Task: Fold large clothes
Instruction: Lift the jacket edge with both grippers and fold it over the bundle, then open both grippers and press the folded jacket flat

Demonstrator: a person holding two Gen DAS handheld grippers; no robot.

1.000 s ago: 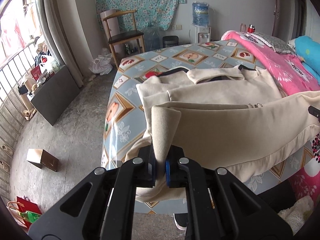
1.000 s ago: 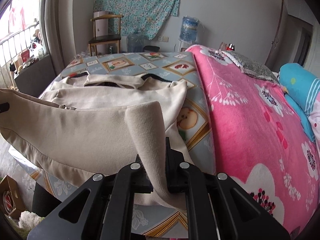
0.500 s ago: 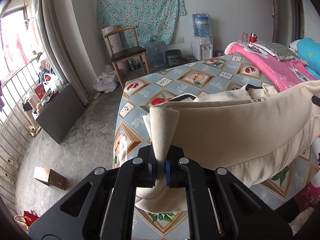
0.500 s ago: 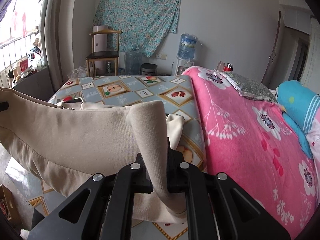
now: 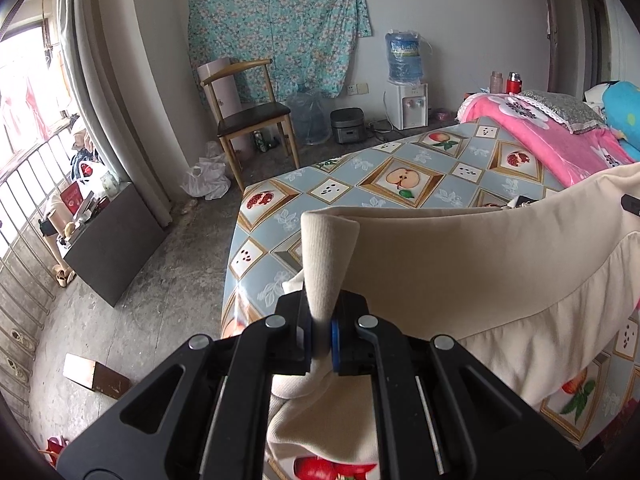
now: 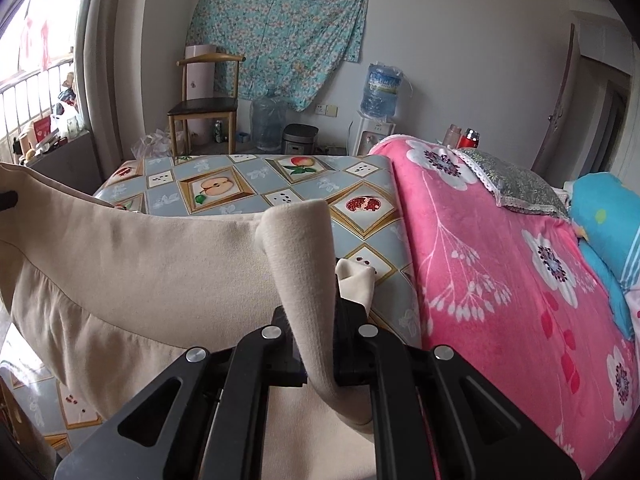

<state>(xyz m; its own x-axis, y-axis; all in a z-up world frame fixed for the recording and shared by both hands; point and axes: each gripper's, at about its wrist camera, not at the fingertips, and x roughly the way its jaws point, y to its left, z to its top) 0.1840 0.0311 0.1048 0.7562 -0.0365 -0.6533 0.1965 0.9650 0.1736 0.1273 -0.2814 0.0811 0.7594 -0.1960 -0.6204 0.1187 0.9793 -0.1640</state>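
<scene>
Garment point(image 5: 460, 272), beige: one ribbed corner is clamped in the closed left tool point(image 5: 320, 334), the other in the closed right tool point(image 6: 318, 350), lifted above the surface point(image 6: 248, 184).

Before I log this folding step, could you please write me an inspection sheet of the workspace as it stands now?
Surface: table with fruit-print cloth, far half bare.
Job's things: beige garment, lifted by its ribbed hem and stretched between both tools, lower part hanging.
Clutter: nothing seen on the bare part of the cloth.
Grippers: left tool shut on the hem; right tool shut on the hem.
Cables: one at the water dispenser, far off.
Surroundings: pink blanket at the table's right, wooden chair, floral wall cloth.
</scene>
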